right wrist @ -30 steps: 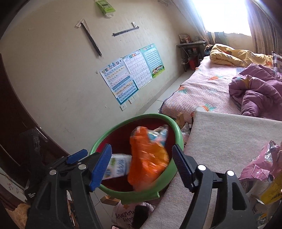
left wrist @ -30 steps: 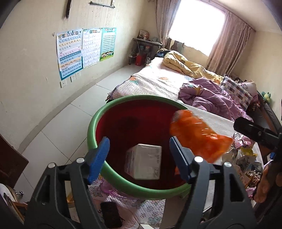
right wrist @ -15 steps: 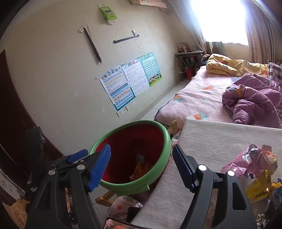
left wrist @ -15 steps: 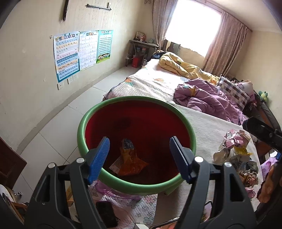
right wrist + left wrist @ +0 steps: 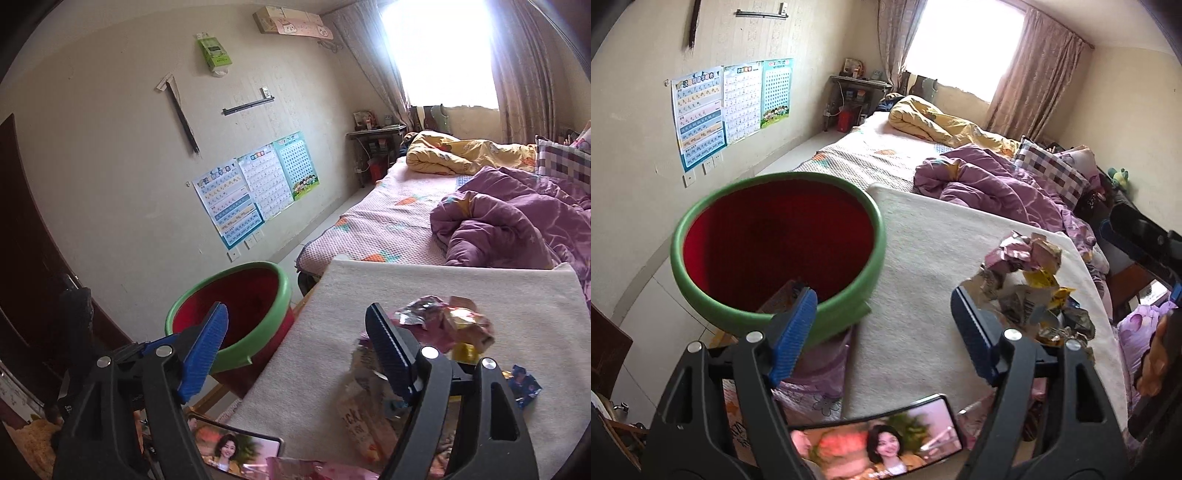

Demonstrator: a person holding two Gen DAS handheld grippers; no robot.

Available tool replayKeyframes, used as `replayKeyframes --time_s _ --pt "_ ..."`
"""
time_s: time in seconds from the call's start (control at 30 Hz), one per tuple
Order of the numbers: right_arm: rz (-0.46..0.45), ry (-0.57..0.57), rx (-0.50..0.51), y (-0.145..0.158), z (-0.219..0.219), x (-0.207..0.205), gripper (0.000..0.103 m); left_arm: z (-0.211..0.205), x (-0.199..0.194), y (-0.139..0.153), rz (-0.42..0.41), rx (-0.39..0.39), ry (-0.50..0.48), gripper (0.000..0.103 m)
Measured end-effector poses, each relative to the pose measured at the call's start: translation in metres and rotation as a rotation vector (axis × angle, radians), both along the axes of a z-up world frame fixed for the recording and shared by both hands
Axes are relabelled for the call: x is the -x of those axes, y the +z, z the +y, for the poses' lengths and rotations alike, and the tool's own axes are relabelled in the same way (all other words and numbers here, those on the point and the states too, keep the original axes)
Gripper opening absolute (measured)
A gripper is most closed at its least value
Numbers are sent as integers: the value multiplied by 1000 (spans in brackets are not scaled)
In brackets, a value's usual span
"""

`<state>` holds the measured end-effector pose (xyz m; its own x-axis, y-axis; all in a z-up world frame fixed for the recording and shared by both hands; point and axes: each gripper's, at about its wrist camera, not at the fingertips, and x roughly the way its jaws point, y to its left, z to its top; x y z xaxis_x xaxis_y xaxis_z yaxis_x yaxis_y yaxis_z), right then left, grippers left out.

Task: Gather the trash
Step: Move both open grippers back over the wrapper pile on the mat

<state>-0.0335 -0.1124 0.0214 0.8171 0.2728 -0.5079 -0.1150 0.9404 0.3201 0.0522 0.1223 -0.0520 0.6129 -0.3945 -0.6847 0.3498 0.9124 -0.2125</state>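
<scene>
Orange wrapper gone; basin (image 5: 875, 273) (label unreadable) leftward

Bright daylight from a blown-out window (image 5: 443, 51), soft shadows, strong fisheye bending and dark corners.

The left tongs (image 5: 884, 332) are two black plastic arms with triangular cut-outs, each tipped with a ribbed blue pad and pinned by round silver screws. The right tongs (image 5: 297, 345) are the same: black arms, blue ribbed pads (image 5: 205, 350), silver screw heads.
</scene>
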Motion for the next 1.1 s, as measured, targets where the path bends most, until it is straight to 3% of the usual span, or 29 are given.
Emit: replayKeyframes --time_s 0.13,0.43,0.63,0.73,1.1 --pt "36 -39 3 -15 -40 23 75 -33 29 -10 32 4 -73 79" --pt "178 -83 -14 -71 -100 69 75 -107 77 -56 161 -96 -235 81" --pt "222 -88 -33 -88 -118 85 75 -146 92 -77 242 -89 -270 81" --pt "234 -82 -47 -93 -121 85 75 -163 93 -78 238 -82 -281 81" --pt "256 -29 -65 -99 -121 74 75 -156 100 -73 270 -120 -261 81"
